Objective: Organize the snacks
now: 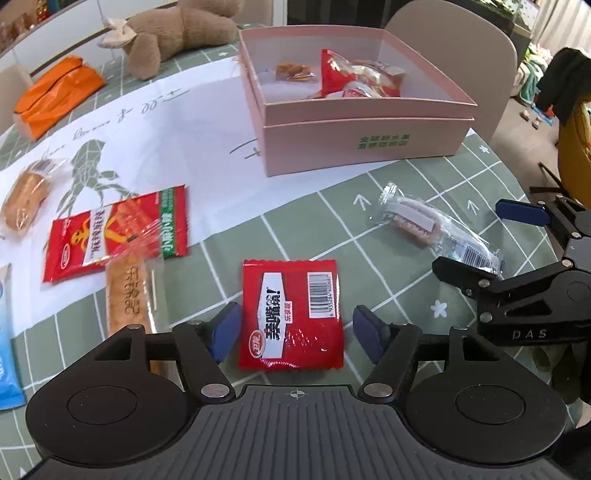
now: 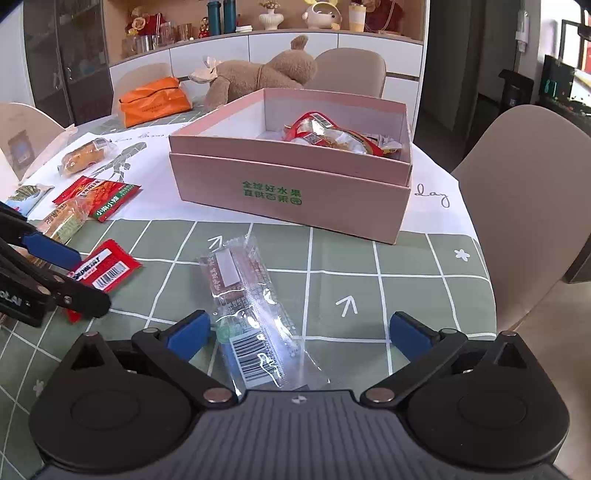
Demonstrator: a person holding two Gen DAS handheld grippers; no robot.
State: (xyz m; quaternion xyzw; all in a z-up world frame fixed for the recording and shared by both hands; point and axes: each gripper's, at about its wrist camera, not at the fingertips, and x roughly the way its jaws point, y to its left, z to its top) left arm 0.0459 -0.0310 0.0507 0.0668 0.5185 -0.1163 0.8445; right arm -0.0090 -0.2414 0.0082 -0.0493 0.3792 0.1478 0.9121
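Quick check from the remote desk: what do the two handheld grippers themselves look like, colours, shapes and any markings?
The left gripper and right gripper match: black linkage arms with silver pivot pins, round black housings, a ribbed grey centre plate, and blue pads on the fingertips. White lettering reading DAS shows on the right gripper's side.

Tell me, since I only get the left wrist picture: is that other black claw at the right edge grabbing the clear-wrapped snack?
Observer: No. In the right wrist view the right gripper is open, a blue pad on either side of the clear-wrapped snack bar, not closed on it.
Operator: What lies past the pink box on its right side?
Observer: White paper runs out past the pink box there, with "day" handwritten on it.
Operator: And behind the plush toy?
Observer: A white cabinet stands behind the plush toy; its shelf holds a white vase and teal bottles.
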